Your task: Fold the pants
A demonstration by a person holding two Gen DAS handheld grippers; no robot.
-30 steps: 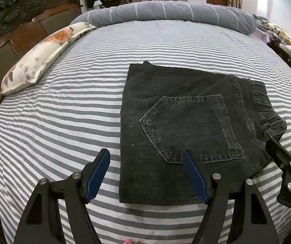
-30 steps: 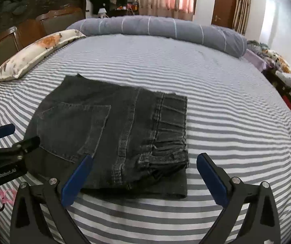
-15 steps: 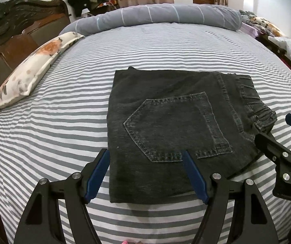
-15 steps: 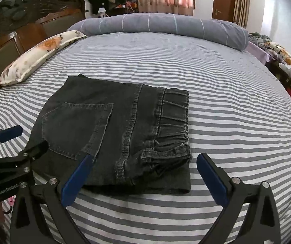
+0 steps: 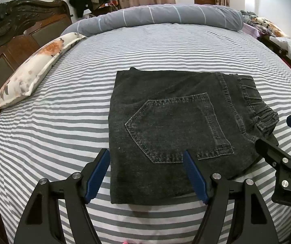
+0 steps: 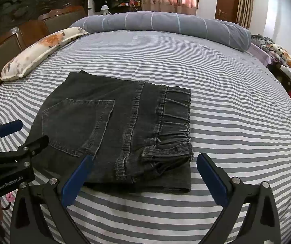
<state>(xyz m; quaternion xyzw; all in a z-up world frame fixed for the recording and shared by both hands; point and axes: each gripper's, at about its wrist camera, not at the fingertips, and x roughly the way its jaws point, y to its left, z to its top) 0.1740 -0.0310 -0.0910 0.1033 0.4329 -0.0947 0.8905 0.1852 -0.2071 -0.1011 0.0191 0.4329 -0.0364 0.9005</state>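
Left wrist view shows the folded pants [image 5: 177, 122] on the bed [image 5: 64, 122], long axis crosswise, just ahead of both empty, wide-open tools: left tool [image 5: 146, 163] at their fold edge, right tool [image 6: 145, 165] at the waistband end

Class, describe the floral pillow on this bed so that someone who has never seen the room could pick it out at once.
Start at the dark carved wooden headboard on the left of the striped bed. Lying along its foot is a long, flat floral pillow, cream with orange blooms. Unlike the plain grey roll of bedding at the far edge, it is patterned with flowers.
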